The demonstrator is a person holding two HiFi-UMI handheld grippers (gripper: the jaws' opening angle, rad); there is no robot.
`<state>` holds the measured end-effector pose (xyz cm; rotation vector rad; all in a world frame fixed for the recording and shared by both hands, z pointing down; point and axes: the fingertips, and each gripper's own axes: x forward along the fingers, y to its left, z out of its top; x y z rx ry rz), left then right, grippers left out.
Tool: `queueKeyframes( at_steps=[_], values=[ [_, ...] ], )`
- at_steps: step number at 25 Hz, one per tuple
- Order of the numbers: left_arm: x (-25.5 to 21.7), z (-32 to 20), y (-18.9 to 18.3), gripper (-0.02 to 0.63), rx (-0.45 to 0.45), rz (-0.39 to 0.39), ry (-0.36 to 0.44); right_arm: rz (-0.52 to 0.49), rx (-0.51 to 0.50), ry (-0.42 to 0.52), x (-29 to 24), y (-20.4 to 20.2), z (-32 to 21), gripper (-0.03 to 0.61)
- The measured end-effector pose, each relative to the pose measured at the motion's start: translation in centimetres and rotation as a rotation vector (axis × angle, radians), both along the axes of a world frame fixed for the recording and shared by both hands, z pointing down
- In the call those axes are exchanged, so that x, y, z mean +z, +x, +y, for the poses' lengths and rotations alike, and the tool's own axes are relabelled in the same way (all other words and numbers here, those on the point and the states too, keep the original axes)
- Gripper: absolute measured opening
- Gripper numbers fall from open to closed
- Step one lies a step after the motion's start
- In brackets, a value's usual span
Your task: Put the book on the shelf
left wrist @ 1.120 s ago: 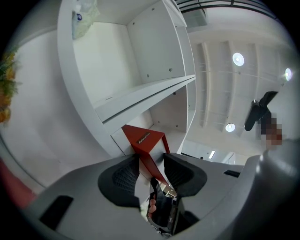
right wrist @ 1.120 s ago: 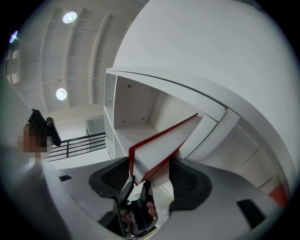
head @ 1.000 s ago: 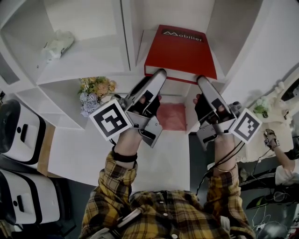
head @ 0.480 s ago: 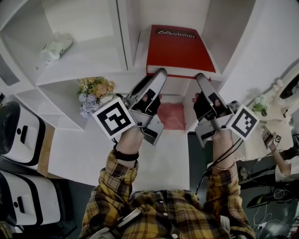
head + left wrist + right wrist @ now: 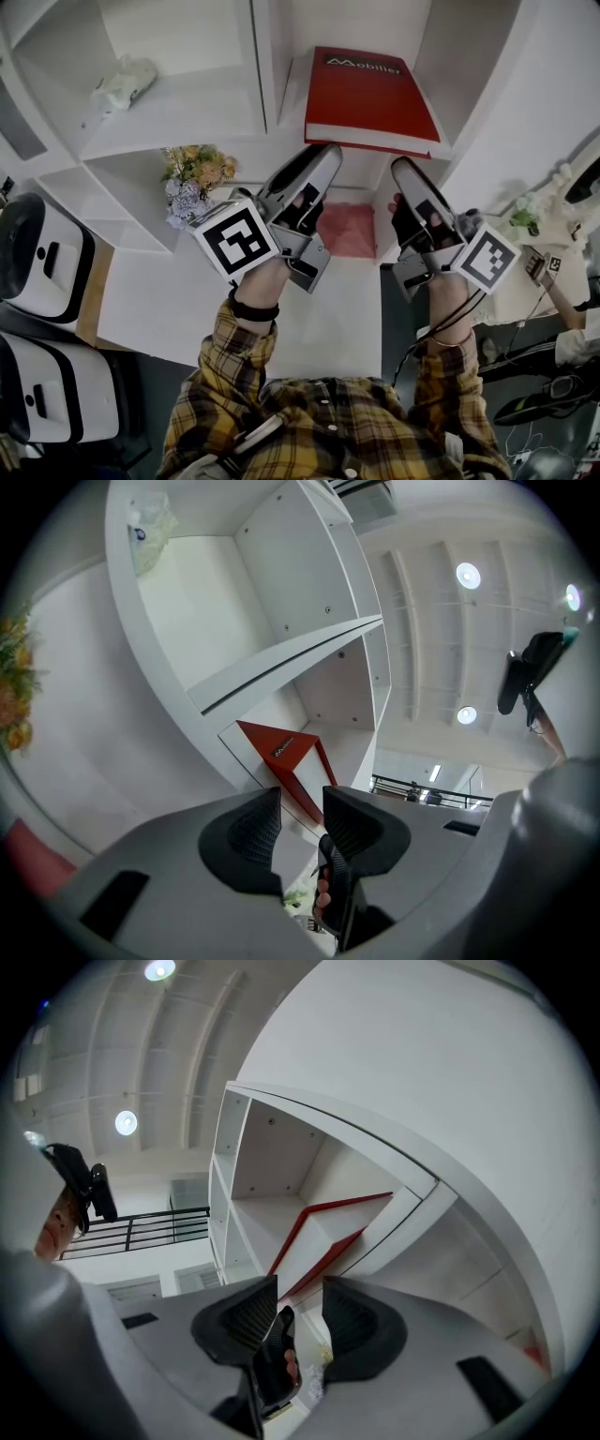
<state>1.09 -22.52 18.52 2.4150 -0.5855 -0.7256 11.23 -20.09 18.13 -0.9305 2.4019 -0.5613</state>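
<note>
In the upper centre of the head view, a red book (image 5: 370, 94) lies flat in one compartment of the white shelf (image 5: 265, 66), its pale page edge turned toward the front lip. A strip of bare board runs between the book and the upright divider (image 5: 272, 89) at its left. Its lower-right corner sits close to the compartment's right wall, and more bare board lies beyond its far end. White lettering on the cover reads "Mobilier". Just below the book's near edge, the left gripper (image 5: 323, 155) and right gripper (image 5: 405, 169) point up at it, apart from one another, each bearing a cube with a black-and-white square marker (image 5: 239, 239). Both sets of jaws stand partly apart with nothing between the pads. The left pair has just been closing, while the right narrowed sharply and then reopened a little. A bunch of flowers (image 5: 192, 178) fills the compartment at centre left.
</note>
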Motion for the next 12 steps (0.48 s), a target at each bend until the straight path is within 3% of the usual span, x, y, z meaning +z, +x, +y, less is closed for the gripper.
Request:
queueKeyframes(
  at_steps=[6, 12],
  values=[
    [0.9, 2.0, -0.2, 0.143, -0.023, -0.078, 0.043, 0.086, 0.004, 0.039, 0.6, -1.5, 2.0, 0.146],
    [3.3, 4.8, -0.2, 0.143, -0.047, -0.218, 0.111, 0.211, 0.032, 0.082, 3.0, -3.2, 4.6, 0.146]
  ],
)
